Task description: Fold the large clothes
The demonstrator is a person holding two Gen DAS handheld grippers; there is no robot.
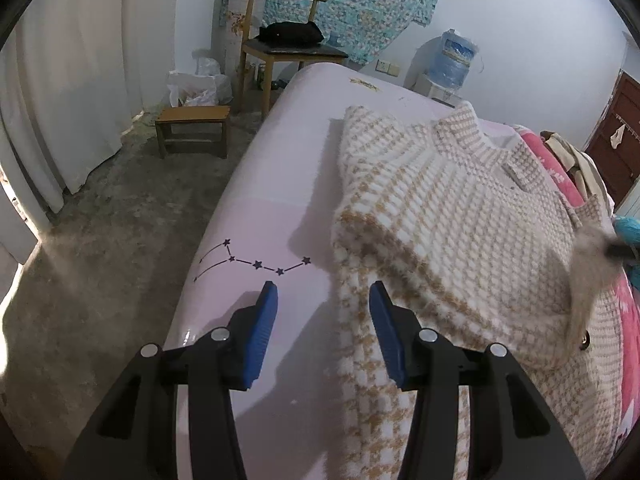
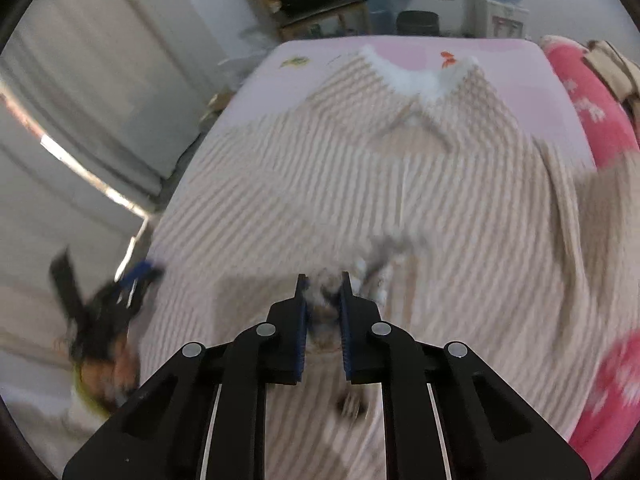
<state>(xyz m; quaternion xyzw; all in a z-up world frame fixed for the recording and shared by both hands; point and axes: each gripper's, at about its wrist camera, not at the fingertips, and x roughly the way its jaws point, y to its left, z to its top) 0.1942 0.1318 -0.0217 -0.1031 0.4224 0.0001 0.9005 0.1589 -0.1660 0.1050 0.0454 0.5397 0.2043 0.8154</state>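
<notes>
A large beige-and-white checked fuzzy coat [image 1: 460, 216] lies spread on a pink bed sheet [image 1: 260, 184], its white collar [image 2: 416, 76] at the far end. My left gripper [image 1: 323, 292] hovers open over the coat's left edge; its right finger [image 1: 380, 304] is above the cloth, and sheet shows between the pads. It appears blurred in the right wrist view, left gripper [image 2: 136, 276], held by a hand [image 2: 108, 364]. My right gripper [image 2: 324, 280] is shut on a furry fold of the coat [image 2: 360, 160] and lifts it.
The bed's left edge drops to a bare concrete floor [image 1: 100, 248]. A wooden stool [image 1: 194, 128], a wooden chair [image 1: 280, 40] and plastic bags [image 1: 196, 84] stand beyond. A red-and-white blanket [image 2: 592, 108] lies along the bed's right side. A water dispenser [image 1: 454, 60] is by the far wall.
</notes>
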